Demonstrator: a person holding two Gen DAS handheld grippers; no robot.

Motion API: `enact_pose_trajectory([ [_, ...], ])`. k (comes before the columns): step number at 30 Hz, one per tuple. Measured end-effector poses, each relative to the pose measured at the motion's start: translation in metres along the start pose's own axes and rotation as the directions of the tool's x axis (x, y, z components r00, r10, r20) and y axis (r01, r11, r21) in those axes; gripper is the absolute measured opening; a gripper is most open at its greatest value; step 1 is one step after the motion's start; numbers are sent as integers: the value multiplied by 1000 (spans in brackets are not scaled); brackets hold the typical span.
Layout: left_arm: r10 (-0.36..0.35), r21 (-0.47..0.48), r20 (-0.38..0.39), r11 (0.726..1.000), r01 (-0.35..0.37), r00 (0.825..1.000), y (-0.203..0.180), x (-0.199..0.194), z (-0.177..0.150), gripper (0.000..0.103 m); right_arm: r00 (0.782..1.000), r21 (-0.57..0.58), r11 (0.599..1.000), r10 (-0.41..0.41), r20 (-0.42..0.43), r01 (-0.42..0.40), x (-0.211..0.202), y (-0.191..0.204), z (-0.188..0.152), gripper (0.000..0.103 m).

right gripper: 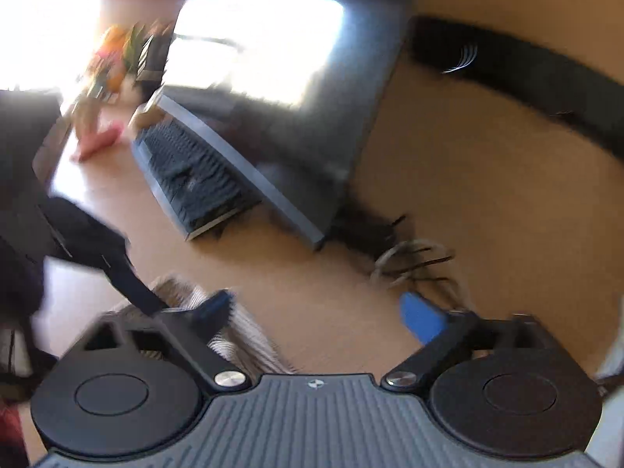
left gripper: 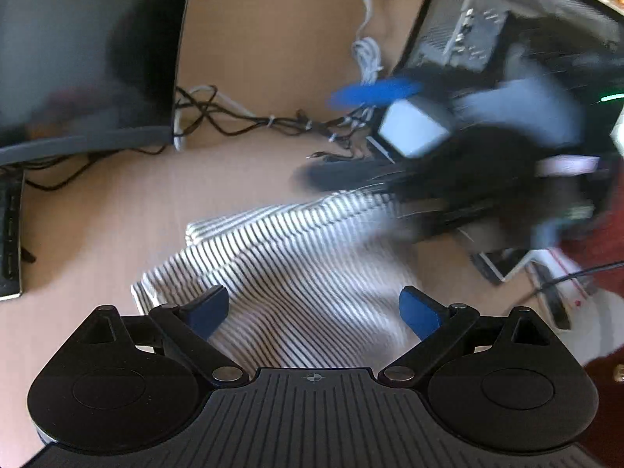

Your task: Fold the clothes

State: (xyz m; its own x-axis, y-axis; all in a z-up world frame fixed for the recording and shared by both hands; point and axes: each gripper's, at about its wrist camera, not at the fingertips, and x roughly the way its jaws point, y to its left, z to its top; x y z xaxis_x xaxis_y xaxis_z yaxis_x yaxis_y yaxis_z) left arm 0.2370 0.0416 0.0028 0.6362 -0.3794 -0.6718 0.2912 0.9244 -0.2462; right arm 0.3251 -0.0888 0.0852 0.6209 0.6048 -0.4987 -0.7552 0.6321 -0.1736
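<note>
Nearest to the left wrist camera is the left hand-held gripper point(left gripper: 314, 312), with its two blue fingers point(left gripper: 210, 310) spread wide and nothing between the pads. Directly below and ahead of it lies the striped garment point(left gripper: 296, 257), white with thin dark stripes, on the light wooden counter point(left gripper: 97, 234). The cloth is partly folded: one layer lies over another at its far left end, and the surface shows soft wrinkles.

The right hand-held gripper point(left gripper: 390, 124) appears blurred at the far right edge of the garment, one blue finger point(left gripper: 374, 91) pointing away from the cloth. In the right wrist view its fingers point(right gripper: 423, 318) are also wide apart and hold nothing; only a corner of the striped cloth shows under the left finger.

Around the garment there is much clutter. A bundle of black and white cables point(left gripper: 241, 117) runs across the counter just beyond the cloth. A large dark monitor point(left gripper: 78, 50) stands at the far left, and a dark keyboard point(right gripper: 195, 171) lies before it. A computer case point(left gripper: 468, 31) with its rear ports stands behind the right hand-held gripper.
</note>
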Motion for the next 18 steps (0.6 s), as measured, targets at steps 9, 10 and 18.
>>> enact_pose_trajectory([
  [9, 72, -29, -71, 997, -74, 995, 32, 44, 11, 98, 974, 182, 964, -169, -148, 195, 17, -12, -60, 103],
  [10, 77, -13, -80, 997, -78, 994, 31, 47, 11, 98, 966, 199, 954, -189, -179, 224, 31, -15, -65, 103],
  [18, 103, 147, -29, 984, -98, 994, 17, 17, 28, 98, 927, 280, 904, -244, -284, 324, 86, -20, -83, 103],
])
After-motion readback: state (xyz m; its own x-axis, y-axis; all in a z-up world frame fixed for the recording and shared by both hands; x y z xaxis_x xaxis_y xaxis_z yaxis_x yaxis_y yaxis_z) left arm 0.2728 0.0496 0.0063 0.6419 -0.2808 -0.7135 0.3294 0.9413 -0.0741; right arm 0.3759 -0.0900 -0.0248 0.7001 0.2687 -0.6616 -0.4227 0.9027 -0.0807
